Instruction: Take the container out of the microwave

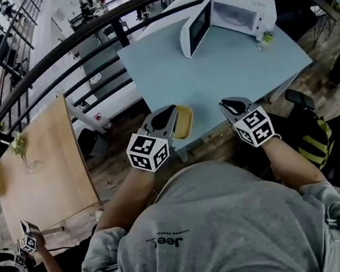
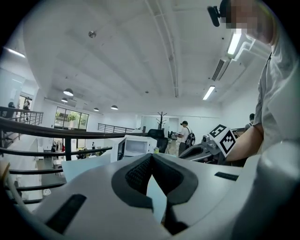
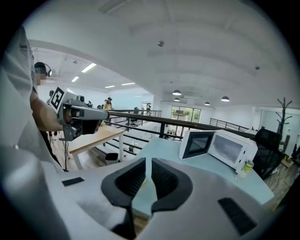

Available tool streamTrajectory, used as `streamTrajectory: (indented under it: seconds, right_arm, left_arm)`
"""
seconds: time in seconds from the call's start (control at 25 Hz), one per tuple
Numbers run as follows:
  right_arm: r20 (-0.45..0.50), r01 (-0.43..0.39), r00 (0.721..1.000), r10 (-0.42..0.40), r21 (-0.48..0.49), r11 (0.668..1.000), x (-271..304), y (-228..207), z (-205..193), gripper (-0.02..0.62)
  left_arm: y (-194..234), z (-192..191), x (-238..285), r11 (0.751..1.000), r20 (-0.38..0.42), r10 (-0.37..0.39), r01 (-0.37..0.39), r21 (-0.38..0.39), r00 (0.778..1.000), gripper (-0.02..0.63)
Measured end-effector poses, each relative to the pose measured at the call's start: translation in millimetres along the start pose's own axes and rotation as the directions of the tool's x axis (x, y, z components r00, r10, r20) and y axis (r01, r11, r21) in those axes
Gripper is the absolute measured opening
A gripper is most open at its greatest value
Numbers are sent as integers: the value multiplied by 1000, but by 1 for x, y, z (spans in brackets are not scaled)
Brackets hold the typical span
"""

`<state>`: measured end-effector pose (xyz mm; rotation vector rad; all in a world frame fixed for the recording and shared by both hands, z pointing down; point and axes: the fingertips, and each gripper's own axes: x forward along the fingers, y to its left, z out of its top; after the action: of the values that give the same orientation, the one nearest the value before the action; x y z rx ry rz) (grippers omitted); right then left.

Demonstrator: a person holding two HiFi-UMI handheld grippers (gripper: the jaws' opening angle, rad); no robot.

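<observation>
Grey "Jeep" shirt (image 1: pixel 219 221), microwave (image 1: pixel 245 13) door open

There is one white microwave (image 1: pixel 237 16), one small bottle (image 1: pixel 265 36) and one yellow container (image 1: pixel 182 122). The tables are two: one light-blue table (image 1: pixel 231 79) and one wooden table (image 1: pixel 44 177). The grippers are also two: the left gripper (image 1: pixel 165 115) and the right gripper (image 1: pixel 230 105).

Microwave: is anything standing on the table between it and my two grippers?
Nothing visible does. The blue table lies bare between the microwave, its door open, and the left gripper and right gripper. A yellow container sits at the table's near edge, beside the left gripper.
</observation>
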<state>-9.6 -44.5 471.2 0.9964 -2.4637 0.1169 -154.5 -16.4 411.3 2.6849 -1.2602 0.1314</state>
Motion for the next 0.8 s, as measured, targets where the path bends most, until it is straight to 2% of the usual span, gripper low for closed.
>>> streamTrajectory:
  seconds: [0.28,0.48,0.8]
  right_arm:
    - [74,62,995,-68,75,995,-44,-34,12,23]
    - [105,93,989,-103,94,991,-67,-48,18,18]
    - [103,78,991,-88,103,992,-75,-51,15,17]
  left_arm:
    - [-14,25,11,999,35,-29,28,27,999,9]
    - [-22,35,15,998,47,-41,39,44,998,9]
    - [-32,34,20,998,39,-50,48,46,998,9]
